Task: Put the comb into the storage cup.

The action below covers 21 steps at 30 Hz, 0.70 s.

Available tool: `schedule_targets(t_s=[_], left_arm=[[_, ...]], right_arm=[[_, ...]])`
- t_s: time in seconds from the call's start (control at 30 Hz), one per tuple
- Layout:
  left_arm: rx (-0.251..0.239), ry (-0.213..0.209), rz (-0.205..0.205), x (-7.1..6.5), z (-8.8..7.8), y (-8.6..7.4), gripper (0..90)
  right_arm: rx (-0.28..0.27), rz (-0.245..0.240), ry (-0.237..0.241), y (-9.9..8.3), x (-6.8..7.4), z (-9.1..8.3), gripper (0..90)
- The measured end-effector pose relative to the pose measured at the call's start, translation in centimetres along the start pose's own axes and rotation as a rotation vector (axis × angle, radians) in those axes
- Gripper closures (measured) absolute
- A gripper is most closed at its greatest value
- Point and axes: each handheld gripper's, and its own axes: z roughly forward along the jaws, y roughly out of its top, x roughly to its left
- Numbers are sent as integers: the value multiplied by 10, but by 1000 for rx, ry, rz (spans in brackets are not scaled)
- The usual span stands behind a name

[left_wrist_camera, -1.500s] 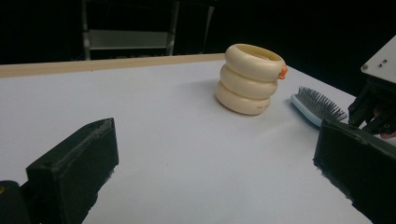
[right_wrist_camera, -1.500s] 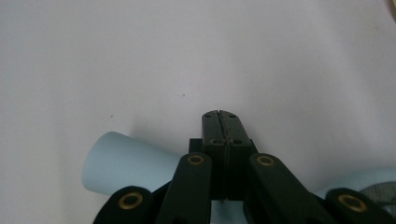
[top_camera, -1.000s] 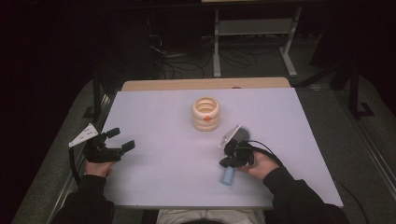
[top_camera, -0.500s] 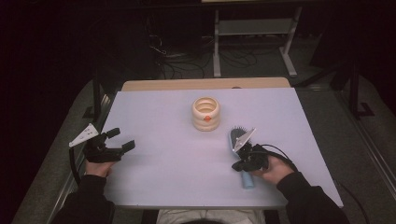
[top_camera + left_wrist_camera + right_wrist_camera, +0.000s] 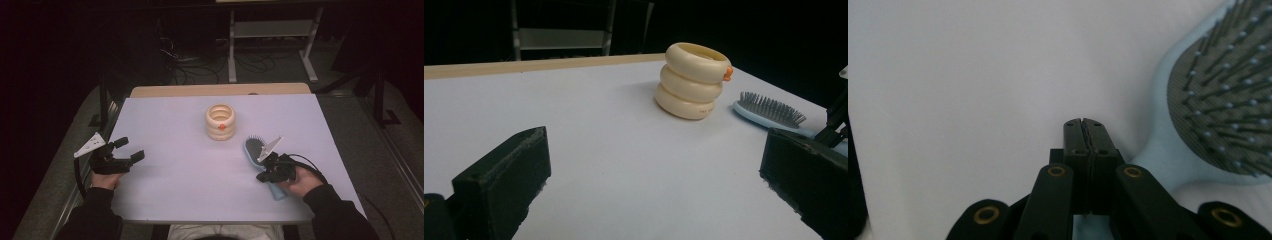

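Blue hairbrush on table, handle under closed right hand-held gripper.

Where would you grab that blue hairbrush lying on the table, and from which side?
Probably by the slim handle, coming from above at the person's near end. The hairbrush lies flat with bristles up, so its wide head offers poor grip. The right gripper, jaws shut, already sits beside the handle; the ringed cup stands apart.

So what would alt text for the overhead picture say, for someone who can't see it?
A person at a white table holds a black gripper in each hand: the left gripper open over bare table, the right gripper beside a light blue hairbrush. A cream ringed holder stands mid-table.
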Motion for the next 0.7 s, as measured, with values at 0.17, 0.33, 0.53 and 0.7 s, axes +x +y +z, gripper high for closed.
schedule_targets(t_s=[0.17, 0.33, 0.53, 0.7], left_arm=[[0, 1, 0, 0, 0, 0, 0], [-4, 5, 4, 0, -1, 0, 0], [-4, 5, 3, 0, -1, 0, 0], [-5, 6, 4, 0, -1, 0, 0]], right_arm=[[-7, 24, -15, -7, -6, -5, 878], [-26, 73, -23, -16, -16, -14, 881], [-29, 99, -45, -24, -23, -19, 883], [-32, 117, -63, -28, -27, -22, 883]])
